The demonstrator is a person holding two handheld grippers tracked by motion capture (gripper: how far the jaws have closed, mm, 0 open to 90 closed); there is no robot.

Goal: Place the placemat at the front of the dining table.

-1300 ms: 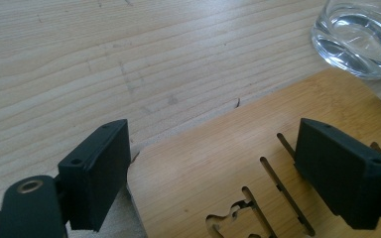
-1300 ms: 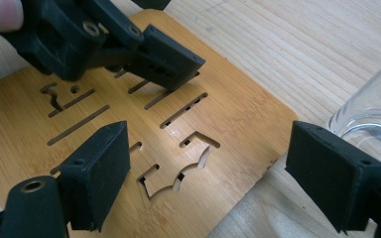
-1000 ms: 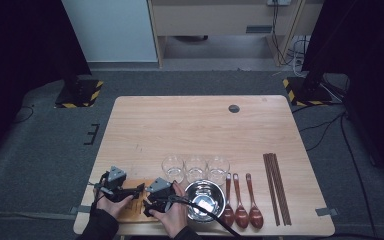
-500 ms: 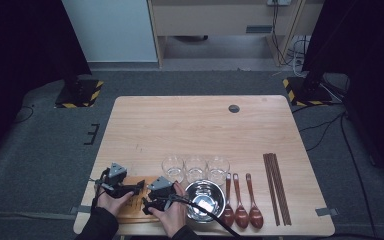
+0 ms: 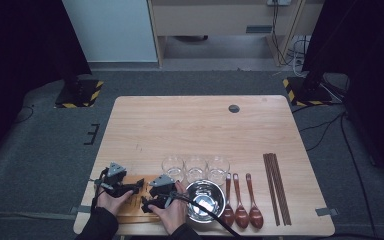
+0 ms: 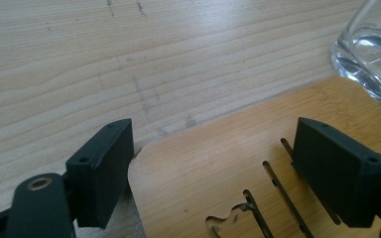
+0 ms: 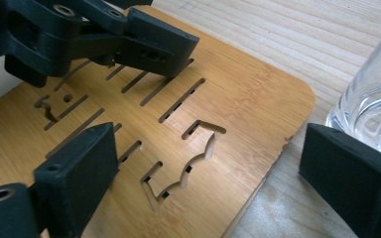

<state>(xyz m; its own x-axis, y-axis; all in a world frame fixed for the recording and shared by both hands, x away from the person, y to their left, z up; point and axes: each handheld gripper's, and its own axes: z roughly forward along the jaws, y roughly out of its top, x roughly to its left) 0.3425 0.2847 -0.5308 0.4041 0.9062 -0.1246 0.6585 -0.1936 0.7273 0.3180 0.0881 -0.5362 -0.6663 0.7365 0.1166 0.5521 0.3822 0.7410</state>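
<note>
A slotted bamboo board (image 5: 132, 212) lies flat at the table's front left. My left gripper (image 5: 138, 186) (image 6: 218, 168) reaches over its far corner. One jaw stands just off the board's edge and the other hovers above the slots, so it is open and grips nothing. My right gripper (image 5: 152, 196) (image 7: 218, 173) stands open at the board's (image 7: 248, 99) rounded corner. Its jaws have just been opening. One jaw is over the wood, the other off the edge beside a glass (image 7: 372, 99). The left gripper (image 7: 144, 44) shows farther along the board.
Three clear glasses (image 5: 196, 167) stand in a row right of the board, the nearest glass (image 6: 372, 54) close to my jaws. A steel bowl (image 5: 205, 200), three wooden spoons (image 5: 240, 200) and several dark chopsticks (image 5: 277, 187) lie along the front. The table's (image 5: 195, 125) far half is bare wood.
</note>
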